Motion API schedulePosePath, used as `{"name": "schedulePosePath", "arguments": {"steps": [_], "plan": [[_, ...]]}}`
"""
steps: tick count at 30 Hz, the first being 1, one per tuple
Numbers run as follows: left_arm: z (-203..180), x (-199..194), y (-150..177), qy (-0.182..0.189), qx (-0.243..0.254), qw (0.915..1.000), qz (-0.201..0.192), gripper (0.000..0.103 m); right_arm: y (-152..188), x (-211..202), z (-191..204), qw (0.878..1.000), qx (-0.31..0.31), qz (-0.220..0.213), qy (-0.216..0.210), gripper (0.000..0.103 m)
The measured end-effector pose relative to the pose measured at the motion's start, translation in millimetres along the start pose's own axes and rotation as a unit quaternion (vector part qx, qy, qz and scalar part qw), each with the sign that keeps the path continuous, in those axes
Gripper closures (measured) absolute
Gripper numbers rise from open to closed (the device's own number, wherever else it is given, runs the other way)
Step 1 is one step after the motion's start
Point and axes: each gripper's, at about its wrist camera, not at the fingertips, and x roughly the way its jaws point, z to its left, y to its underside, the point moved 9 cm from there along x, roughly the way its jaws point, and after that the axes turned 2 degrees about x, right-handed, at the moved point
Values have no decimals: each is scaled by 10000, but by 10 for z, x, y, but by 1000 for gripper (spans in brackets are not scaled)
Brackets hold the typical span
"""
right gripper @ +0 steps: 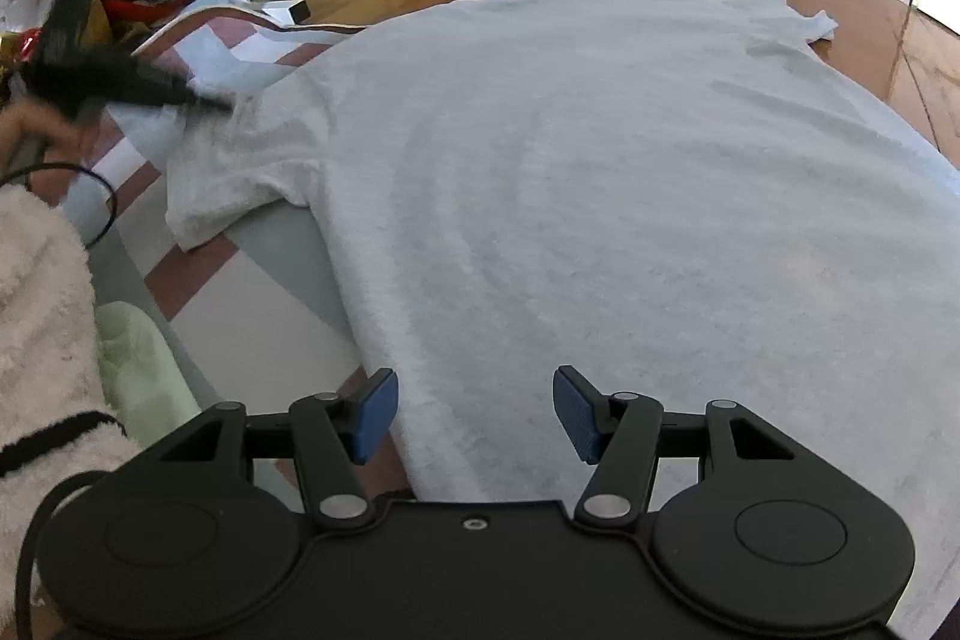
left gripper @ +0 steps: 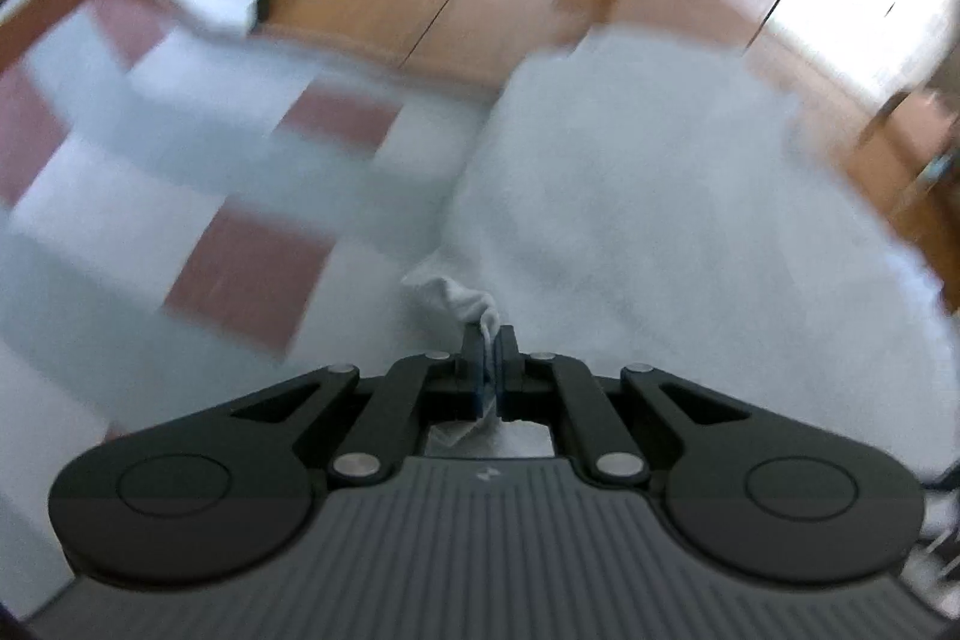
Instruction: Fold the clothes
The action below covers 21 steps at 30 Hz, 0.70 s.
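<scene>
The left gripper (left gripper: 489, 340) is clamped tight on a small pinch of the pale grey T-shirt (right gripper: 570, 172), probably at the sleeve (right gripper: 234, 178) or shoulder edge, though its own view is too blurred to be sure. The shirt lies flat on the checked mat (right gripper: 240, 304), its long axis running straight ahead of the right gripper (right gripper: 474, 412), whose jaws stand wide apart and empty over the near hem. The coming fold turns on the left gripper's pinch, which has the garment's body off to its right.

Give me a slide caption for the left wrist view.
Left gripper pinches a bunched corner of the pale grey T-shirt above the checked mat.
</scene>
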Motion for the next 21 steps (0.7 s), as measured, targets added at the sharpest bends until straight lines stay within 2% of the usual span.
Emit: {"name": "schedulePosePath", "arguments": {"steps": [3,6,10,12,15,18,20,21], "plan": [[-402,-64,-487,381,9,9984,-412,100,26,-8,-22,9999,53,21,-106,40],[-797,40,-939,512,30,9968,-610,100,48,-13,-51,9997,142,34,-186,40],[-1212,390,-1241,726,-303,9944,-704,100,86,-25,-67,9994,177,92,-275,40],[-1318,610,-1192,565,-317,9956,-672,100,116,-40,-58,9992,136,155,-347,40],[-1338,945,-953,-43,13,9990,-441,100,215,-87,-85,9990,116,285,-314,40],[-1191,1082,-786,-162,-32,9996,-241,100,336,-156,-157,9988,263,312,-288,41],[-1087,1034,-818,-347,45,9988,-339,100,397,-179,-186,9984,361,270,-346,52],[-1026,962,-886,-581,185,9969,-491,100,417,-168,-184,9983,363,272,-362,71]]}}
